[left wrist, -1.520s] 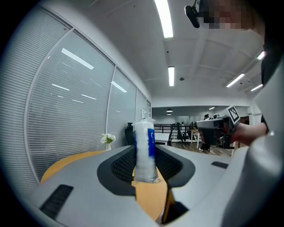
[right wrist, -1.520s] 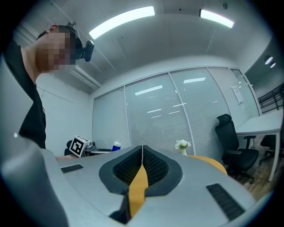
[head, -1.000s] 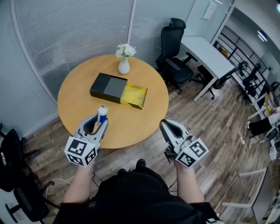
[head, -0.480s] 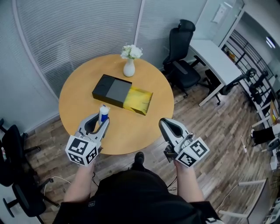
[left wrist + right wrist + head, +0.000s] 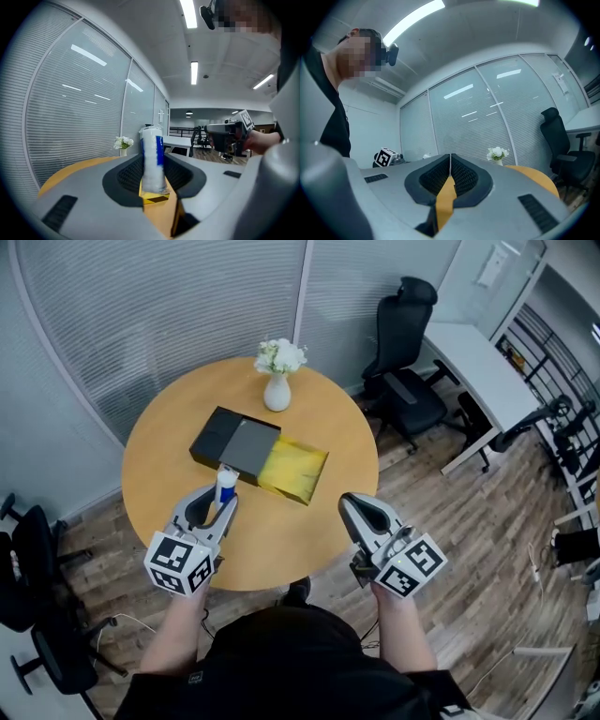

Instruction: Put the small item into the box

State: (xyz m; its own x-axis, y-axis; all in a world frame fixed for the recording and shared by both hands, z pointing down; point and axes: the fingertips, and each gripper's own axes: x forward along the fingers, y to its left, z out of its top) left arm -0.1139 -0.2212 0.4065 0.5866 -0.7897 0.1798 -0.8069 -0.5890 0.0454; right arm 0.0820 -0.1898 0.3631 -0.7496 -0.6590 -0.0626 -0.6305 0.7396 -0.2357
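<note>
My left gripper [image 5: 219,500] is shut on a small white and blue tube [image 5: 224,484], held upright over the near left part of the round wooden table [image 5: 319,531]. In the left gripper view the tube [image 5: 152,158] stands pinched between the dark pads [image 5: 127,174]. The box [image 5: 260,452] lies mid-table, with a black and grey sleeve and a yellow tray pulled out to the right. The yellow tray [image 5: 155,198] shows just beyond the tube. My right gripper [image 5: 359,509] hangs at the table's near right edge, jaws closed with nothing between them [image 5: 450,165].
A white vase of flowers [image 5: 277,374] stands at the table's far side. Black office chairs [image 5: 410,343] and a white desk [image 5: 478,357] are to the right; another chair [image 5: 28,573] is at the left. Blinds cover the glass wall behind.
The view has drifted slightly and the table now sits closer in. My left gripper with the tube has edged forward toward the box. The right gripper has barely moved.
</note>
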